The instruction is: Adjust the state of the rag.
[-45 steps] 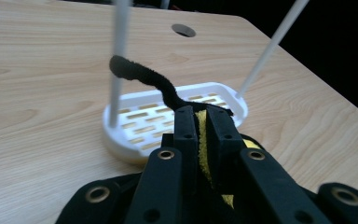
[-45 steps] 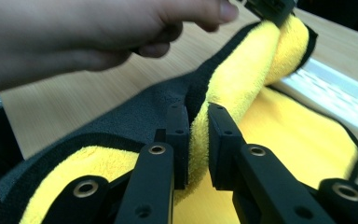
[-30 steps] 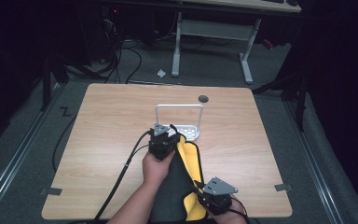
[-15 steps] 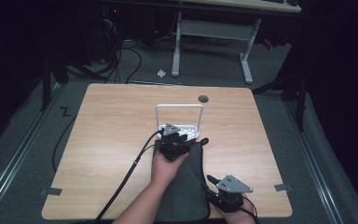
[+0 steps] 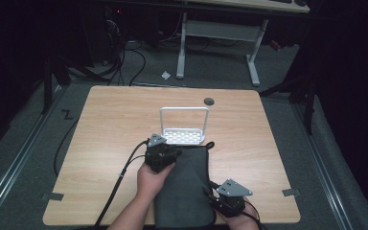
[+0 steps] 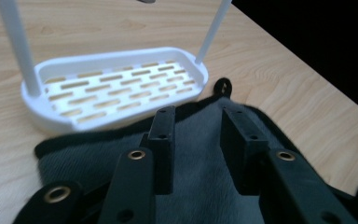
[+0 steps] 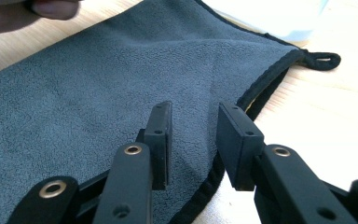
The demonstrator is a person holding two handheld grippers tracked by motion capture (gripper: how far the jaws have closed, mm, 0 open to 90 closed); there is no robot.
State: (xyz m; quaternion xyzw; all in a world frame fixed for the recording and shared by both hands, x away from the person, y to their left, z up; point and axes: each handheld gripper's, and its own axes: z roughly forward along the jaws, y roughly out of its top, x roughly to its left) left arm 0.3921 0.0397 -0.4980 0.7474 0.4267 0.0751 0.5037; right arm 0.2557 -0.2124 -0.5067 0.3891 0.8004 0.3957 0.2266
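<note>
Grey towel [image 5: 184,187] lay flat on the table [image 5: 105,124], folded, long axis running from the near edge toward the far edge, its far end touching the white rack [image 5: 183,135] near the table's middle. Hanging loop [image 6: 223,86] sat at the towel's far right corner, just beside the rack base.

Left gripper [image 5: 162,154] was over the towel's far left corner, jaws partly apart and just closing a bit, nothing pinched between them; in the left gripper view the cloth showed plain in the gap under the jaws.

Right gripper [image 5: 227,199] sat at the towel's right edge near the near edge of the table, jaws also partly apart and just closing slightly, empty; in the right gripper view they straddled the black hem [image 7: 261,84] without gripping it.

Judgement: fold looks laid down and released. Left gripper is nearer the rack end, right nearer the hem; any next grab of the long edge falls to the right one.
</note>
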